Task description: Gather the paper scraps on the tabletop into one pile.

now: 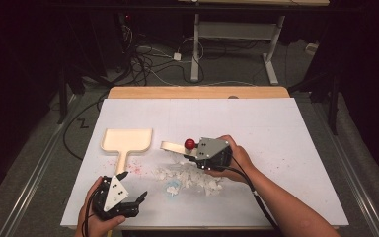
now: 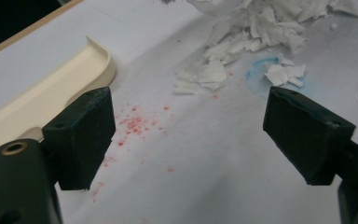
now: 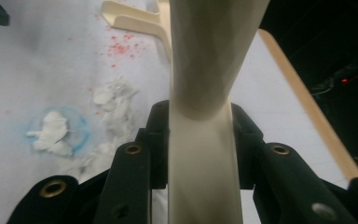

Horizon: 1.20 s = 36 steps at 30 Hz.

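1. The left hand-held gripper [image 1: 137,197] lies nearest the camera in the high view, at the near left edge of the white surface [image 1: 286,128]. Its jaws stand wide apart with nothing between them.
2. In the left gripper view those jaws frame bare surface with red specks [image 2: 133,123] on it. The torn white paper scraps [image 2: 256,28] lie beyond the jaws, and a faint blue ring [image 2: 261,74] marks the surface beside some of them.
3. A cream dustpan [image 1: 127,140] rests flat on the surface to the left. Its handle points toward the person, and it is well apart from both grippers.
4. The right hand-held gripper [image 1: 190,157] is at the middle of the surface, just above the far edge of the pile of scraps [image 1: 190,177].
5. Its jaws are clamped on the cream handle of a brush [image 3: 200,154], which runs up between them in the right gripper view.
6. In the high view the brush [image 1: 170,146] sticks out to the left of the gripper, toward the dustpan but not touching it.
7. A small red ball [image 1: 189,143] sits at the front of the right gripper.
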Each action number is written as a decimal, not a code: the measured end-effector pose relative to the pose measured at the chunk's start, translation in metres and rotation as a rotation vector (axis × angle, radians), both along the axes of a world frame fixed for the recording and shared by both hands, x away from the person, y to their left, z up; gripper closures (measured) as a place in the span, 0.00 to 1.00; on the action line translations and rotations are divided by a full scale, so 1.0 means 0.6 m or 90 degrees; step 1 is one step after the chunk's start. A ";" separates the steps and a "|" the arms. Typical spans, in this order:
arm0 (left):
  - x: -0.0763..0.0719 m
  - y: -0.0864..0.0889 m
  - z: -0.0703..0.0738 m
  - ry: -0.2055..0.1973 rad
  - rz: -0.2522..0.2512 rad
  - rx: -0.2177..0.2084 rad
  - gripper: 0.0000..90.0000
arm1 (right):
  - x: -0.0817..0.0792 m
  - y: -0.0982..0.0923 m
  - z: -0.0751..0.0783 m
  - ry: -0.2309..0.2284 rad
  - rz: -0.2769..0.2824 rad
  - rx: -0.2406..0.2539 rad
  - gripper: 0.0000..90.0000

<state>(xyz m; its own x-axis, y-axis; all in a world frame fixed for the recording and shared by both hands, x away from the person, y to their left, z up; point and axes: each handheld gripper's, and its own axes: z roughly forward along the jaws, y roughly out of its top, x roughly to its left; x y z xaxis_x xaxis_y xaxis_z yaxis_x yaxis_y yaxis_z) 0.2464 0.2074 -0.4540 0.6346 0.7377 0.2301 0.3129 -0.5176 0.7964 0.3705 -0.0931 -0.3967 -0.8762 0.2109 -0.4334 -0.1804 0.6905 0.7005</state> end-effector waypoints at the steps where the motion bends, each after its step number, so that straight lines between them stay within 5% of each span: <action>1: 0.000 0.002 0.001 -0.001 0.000 -0.001 0.18 | 0.003 0.004 0.000 -0.001 -0.001 -0.003 0.75; 6: -0.001 0.000 0.001 -0.003 -0.007 0.003 0.18 | 0.025 0.041 -0.019 -0.008 0.004 -0.047 0.75; 11: -0.001 -0.002 -0.003 0.004 -0.013 0.003 0.18 | 0.038 0.067 -0.035 0.025 0.033 -0.041 0.75; 15: -0.001 -0.002 -0.004 0.006 -0.016 0.005 0.18 | 0.032 0.092 -0.050 0.043 0.079 -0.072 0.75; 20: -0.002 -0.002 -0.003 0.005 -0.018 0.003 0.18 | 0.022 0.092 -0.054 0.054 0.117 -0.092 0.75; 25: -0.002 -0.005 -0.004 0.008 -0.021 0.006 0.18 | 0.011 0.056 -0.038 0.072 0.159 -0.097 0.75; 36: -0.001 -0.010 -0.007 0.015 -0.025 0.012 0.18 | 0.009 -0.037 0.009 0.038 0.029 0.012 0.75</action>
<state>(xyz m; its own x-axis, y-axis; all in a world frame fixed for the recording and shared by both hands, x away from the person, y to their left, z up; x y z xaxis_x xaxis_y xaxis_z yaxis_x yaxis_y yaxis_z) 0.2456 0.2016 -0.4580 0.6680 0.7081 0.2289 0.3107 -0.5448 0.7789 0.3756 -0.1152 -0.3914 -0.9089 0.1778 -0.3772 -0.1692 0.6696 0.7232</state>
